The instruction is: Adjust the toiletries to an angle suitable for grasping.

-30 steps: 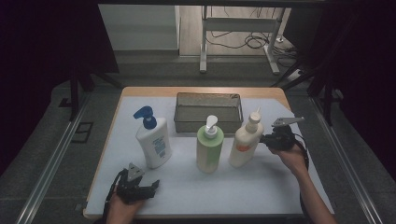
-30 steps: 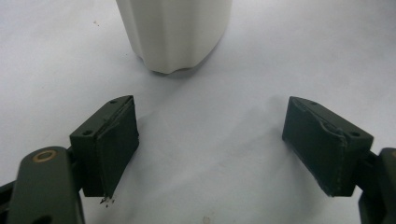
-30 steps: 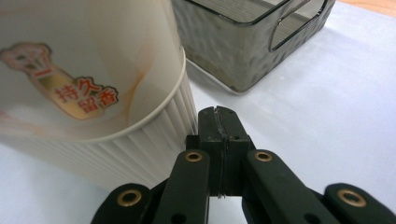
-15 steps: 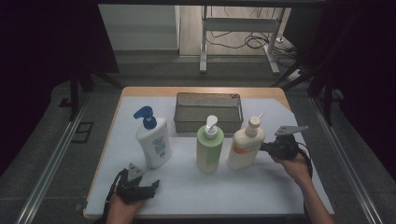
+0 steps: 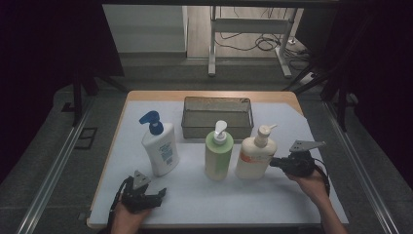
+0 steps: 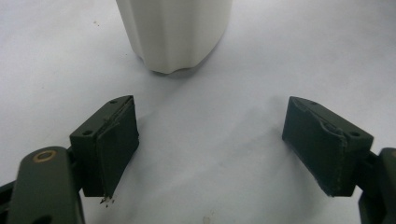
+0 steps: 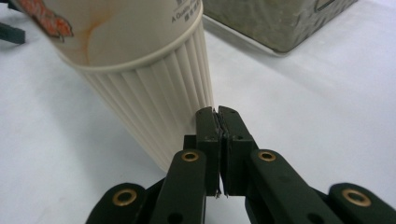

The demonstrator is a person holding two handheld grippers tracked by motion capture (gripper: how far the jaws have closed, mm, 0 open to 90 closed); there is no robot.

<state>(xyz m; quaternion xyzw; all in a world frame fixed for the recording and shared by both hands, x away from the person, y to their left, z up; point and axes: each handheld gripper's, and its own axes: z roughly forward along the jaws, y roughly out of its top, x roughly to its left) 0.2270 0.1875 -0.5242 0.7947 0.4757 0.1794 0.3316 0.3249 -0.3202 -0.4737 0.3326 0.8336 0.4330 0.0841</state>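
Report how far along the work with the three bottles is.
Done: nothing looks put away; the metal basket looks empty, and the blue-pump bottle, green bottle and cream bottle all stand in front of it. In hand: the right gripper, jaws shut, tips against the cream bottle's ribbed base. The left gripper rests open short of the blue-pump bottle. Left: probably everything.

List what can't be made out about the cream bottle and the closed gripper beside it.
- Contact: right gripper tips sit at the cream bottle's ribbed base; touching or a hair apart, cannot tell.
- Bottle top: cut off by the upper edge, right gripper view.
- Label text: too small in the high view.
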